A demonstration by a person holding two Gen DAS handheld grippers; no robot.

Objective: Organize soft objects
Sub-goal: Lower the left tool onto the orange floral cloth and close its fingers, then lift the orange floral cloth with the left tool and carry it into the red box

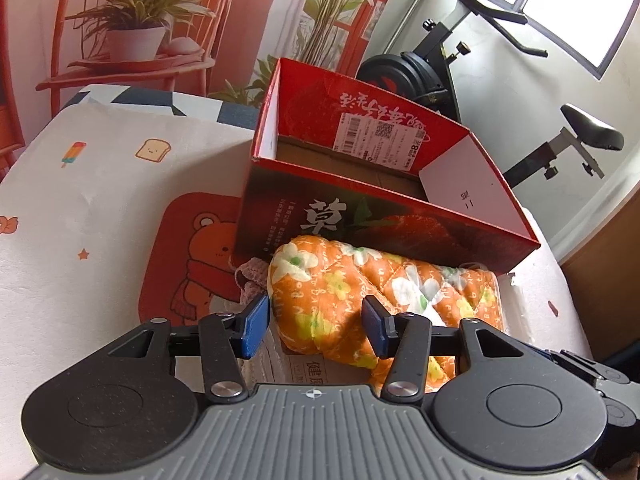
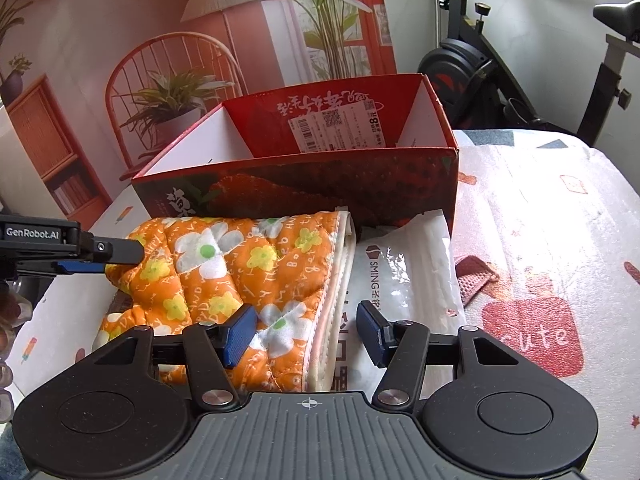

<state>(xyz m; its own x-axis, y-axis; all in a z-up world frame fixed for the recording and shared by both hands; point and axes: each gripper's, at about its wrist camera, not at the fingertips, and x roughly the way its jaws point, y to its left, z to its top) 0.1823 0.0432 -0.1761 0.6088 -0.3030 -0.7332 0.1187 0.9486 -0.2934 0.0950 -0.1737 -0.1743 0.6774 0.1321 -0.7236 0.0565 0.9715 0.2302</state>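
Quilted orange cloth [image 1: 340, 296] with a white and yellow flower print, folded into a thick, puffy bundle with a pale piped hem, lying on the tabletop [image 1: 100, 184] just in front of the red cardboard box [image 1: 384, 184]. The box is open-topped and rectangular, its glossy outer wall printed with strawberries, its inside white with a barcode label. The cloth rests partly on a flat white plastic package [image 2: 404, 276] with a crinkled, shiny surface. Left hand-held gripper [image 1: 316, 328]: ribbed blue pads about half open, set to either side of the cloth's rounded end; whether they press it cannot be told. Right hand-held gripper [image 2: 306, 334]: likewise half open, straddling the hemmed edge, left pad against the quilting, right pad over the package. The tabletop cover is soft, pale, with cartoon prints
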